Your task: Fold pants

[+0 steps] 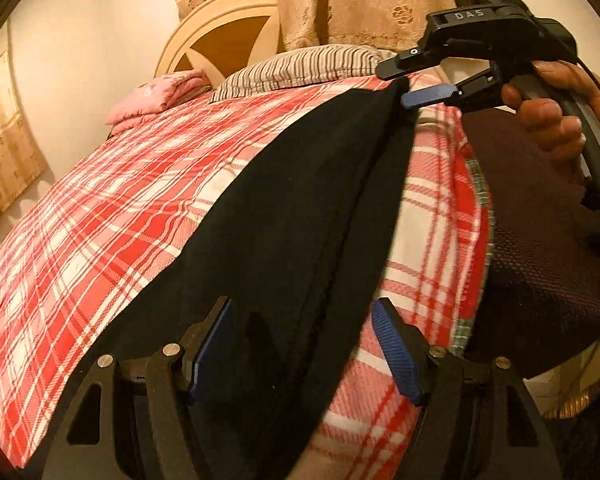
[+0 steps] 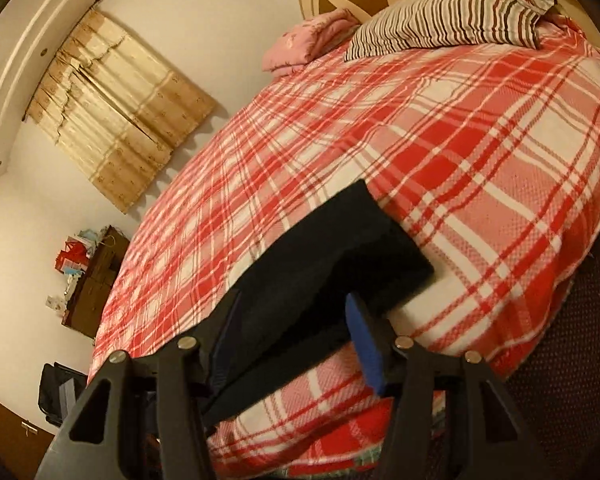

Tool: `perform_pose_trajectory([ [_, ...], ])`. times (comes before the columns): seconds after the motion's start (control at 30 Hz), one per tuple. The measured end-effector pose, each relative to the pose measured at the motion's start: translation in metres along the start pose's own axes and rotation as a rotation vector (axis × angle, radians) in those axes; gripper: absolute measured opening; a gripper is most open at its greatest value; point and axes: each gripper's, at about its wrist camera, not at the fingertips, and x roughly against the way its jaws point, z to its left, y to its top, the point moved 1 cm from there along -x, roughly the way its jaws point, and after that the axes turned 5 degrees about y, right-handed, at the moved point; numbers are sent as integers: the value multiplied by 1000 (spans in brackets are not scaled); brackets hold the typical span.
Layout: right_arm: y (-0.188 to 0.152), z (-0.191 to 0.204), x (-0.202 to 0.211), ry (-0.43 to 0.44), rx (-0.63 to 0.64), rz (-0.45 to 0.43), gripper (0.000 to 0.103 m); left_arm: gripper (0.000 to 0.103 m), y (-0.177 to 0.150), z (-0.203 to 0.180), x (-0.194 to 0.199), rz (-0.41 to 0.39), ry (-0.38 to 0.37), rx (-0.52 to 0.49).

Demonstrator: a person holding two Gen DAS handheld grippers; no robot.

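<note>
The black pants [image 1: 300, 208] lie stretched along the bed [image 1: 100, 208] near its right edge. The left tongs [image 1: 304, 344] straddle one end, pads apart, gripping nothing. The right tongs [image 1: 410, 88] hover half-open at the far end. A one-sided pinch would likely drag the cloth askew, off the edge.

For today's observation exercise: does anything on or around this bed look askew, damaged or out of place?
Nothing looks damaged or spilled. The black pants lie in a long strip on the plaid bedspread, slanted toward its edge. The striped pillow and pink folded cloth sit at the headboard.
</note>
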Motion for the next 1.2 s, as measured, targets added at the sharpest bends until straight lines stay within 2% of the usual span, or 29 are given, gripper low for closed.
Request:
perform_pose_trajectory([
  [0.07, 0, -5, -2, 12, -1, -22, 47, 55, 0, 3, -5, 8, -25, 24],
  [0.23, 1, -3, -6, 19, 33, -52, 18, 40, -2, -3, -6, 12, -53, 13],
  [0.3, 0, -2, -9, 15, 47, -50, 11, 35, -1, -3, -7, 18, -65, 20],
  [0.5, -1, 12, 4, 74, 110, -100, 8, 35, 0, 7, 8, -40, -116, 98],
  [0.63, -1, 21, 17, 100, 149, -141, 8, 35, 5, 2, 7, -39, -76, 81],
  [0.8, -1, 17, 15, 108, 129, -121, 7, 35, 4, -7, -6, -7, -22, 36],
  [0.93, -1, 16, 13, 113, 129, -105, 7, 35, 3, 3, -6, -5, -55, 94],
  [1.17, -3, 17, 9, 110, 133, -93, 7, 35, 1, 6, -4, -4, -32, 85],
  [1.2, -4, 17, 9, 111, 134, -93, 7, 32, 1, 5, -4, -3, -40, 82],
])
